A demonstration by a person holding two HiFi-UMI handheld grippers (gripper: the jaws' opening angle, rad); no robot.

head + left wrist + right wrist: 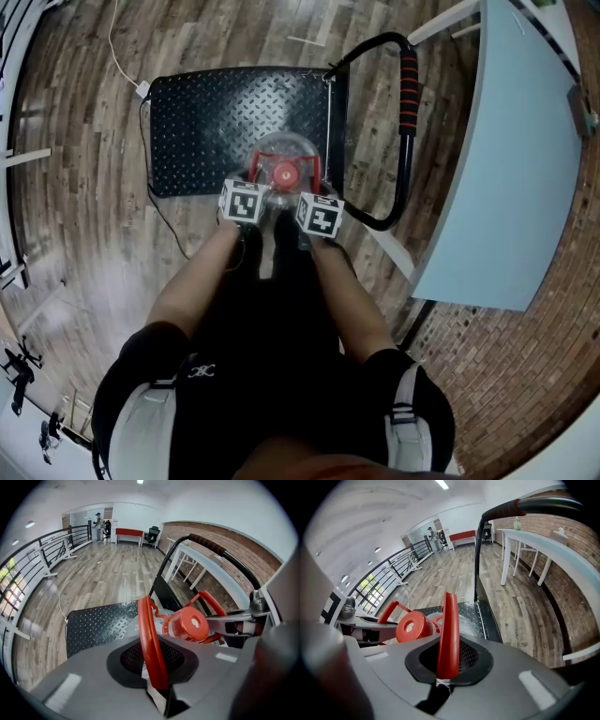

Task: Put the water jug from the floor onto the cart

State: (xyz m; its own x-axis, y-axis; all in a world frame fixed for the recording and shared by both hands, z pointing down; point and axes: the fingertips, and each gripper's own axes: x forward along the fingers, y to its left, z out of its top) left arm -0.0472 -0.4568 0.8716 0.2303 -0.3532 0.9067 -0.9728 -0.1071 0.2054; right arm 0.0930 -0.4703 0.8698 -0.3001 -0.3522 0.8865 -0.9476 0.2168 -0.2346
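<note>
The clear water jug point(284, 165) with a red cap point(190, 623) stands on the black checker-plate deck of the cart point(211, 117), near the deck's front edge and the handle side. Two red carry straps arch beside its neck. My left gripper point(158, 681) has the left strap point(149, 639) lying between its jaws with a gap showing beside it. On the other side, the right strap point(450, 630) is pinched in my right gripper point(444, 670). Both marker cubes point(244, 202) sit just in front of the jug in the head view.
The cart's black push bar with a red grip point(408, 84) rises right of the jug. A white table point(506, 159) and a brick wall lie further right. A white cable point(122, 56) trails on the wood floor at the deck's left corner. A railing point(33, 559) runs along the left.
</note>
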